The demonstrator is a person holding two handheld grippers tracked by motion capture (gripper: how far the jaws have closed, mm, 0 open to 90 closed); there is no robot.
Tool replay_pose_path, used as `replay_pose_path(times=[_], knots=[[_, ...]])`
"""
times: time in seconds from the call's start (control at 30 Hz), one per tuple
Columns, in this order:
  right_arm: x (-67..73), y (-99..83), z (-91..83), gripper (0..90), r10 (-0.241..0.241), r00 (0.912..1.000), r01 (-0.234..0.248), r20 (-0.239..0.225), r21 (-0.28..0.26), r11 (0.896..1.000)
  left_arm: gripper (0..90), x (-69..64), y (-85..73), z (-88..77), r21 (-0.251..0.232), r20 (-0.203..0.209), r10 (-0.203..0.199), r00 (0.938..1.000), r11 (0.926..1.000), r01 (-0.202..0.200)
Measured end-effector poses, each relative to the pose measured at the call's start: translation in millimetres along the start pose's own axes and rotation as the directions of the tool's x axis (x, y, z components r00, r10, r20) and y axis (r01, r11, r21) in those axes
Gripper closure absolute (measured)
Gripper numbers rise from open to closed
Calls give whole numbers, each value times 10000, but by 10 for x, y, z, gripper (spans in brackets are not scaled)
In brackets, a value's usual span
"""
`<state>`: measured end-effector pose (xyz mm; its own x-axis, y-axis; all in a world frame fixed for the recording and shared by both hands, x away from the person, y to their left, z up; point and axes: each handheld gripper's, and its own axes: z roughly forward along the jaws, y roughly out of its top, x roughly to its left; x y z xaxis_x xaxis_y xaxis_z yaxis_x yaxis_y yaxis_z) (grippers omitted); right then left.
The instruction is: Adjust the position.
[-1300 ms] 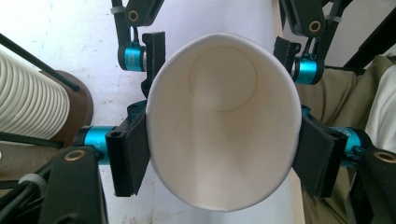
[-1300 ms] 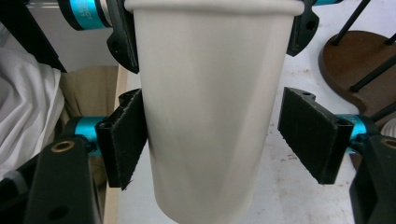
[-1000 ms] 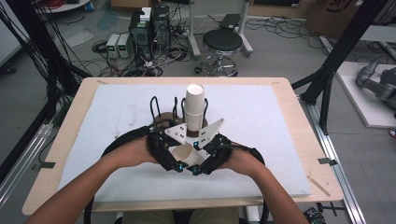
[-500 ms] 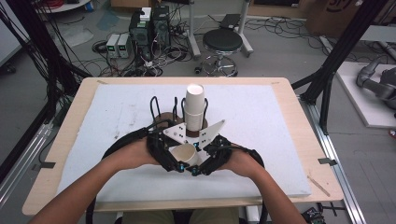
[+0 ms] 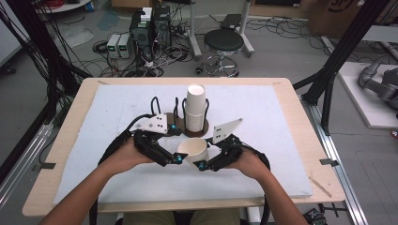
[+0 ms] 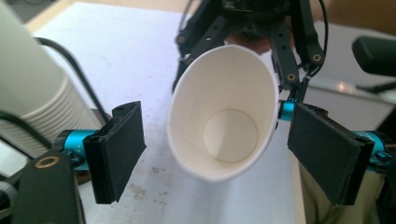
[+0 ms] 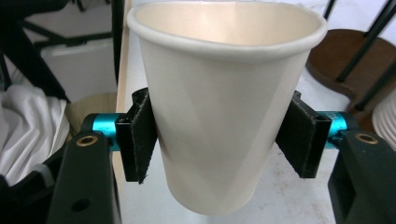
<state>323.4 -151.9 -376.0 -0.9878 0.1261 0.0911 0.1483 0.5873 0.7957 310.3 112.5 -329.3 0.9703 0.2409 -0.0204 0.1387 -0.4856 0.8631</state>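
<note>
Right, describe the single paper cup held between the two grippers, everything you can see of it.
The paper cup is plain white, tapered, with a rolled rim and an empty, clean inside. The right gripper clamps its wall, both black pads pressed against its sides. It hangs above the white table cover, in front of the stack of cups on its brown stand. The left gripper faces its mouth; its jaws have just been opening and stand apart from the cup.

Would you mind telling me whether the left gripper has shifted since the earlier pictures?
Yes: the left gripper has drawn leftward, away from the stack of white paper cups, its jaws just opening off the single white paper cup.
</note>
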Motion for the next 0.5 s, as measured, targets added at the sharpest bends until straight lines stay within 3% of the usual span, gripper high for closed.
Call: replay_pose_path(times=[0.2, 0.33, 0.5], knots=[[-15, -126, -114, 359, 447, 9983, -422, 371, -662, 9969, 185, 39, -206, -94, -1113, -471, -621, 9970, 9922, 565], [-24, -209, -174, 359, 582, 9961, -510, 667, -1050, 9932, 186, 58, -384, -144, -1688, -932, -1115, 9894, 9811, 947], [-20, -329, -235, 358, 751, 9900, -579, 1191, -1423, 9881, 186, 90, -620, -191, -2461, -1399, -1673, 9759, 9606, 1294]])
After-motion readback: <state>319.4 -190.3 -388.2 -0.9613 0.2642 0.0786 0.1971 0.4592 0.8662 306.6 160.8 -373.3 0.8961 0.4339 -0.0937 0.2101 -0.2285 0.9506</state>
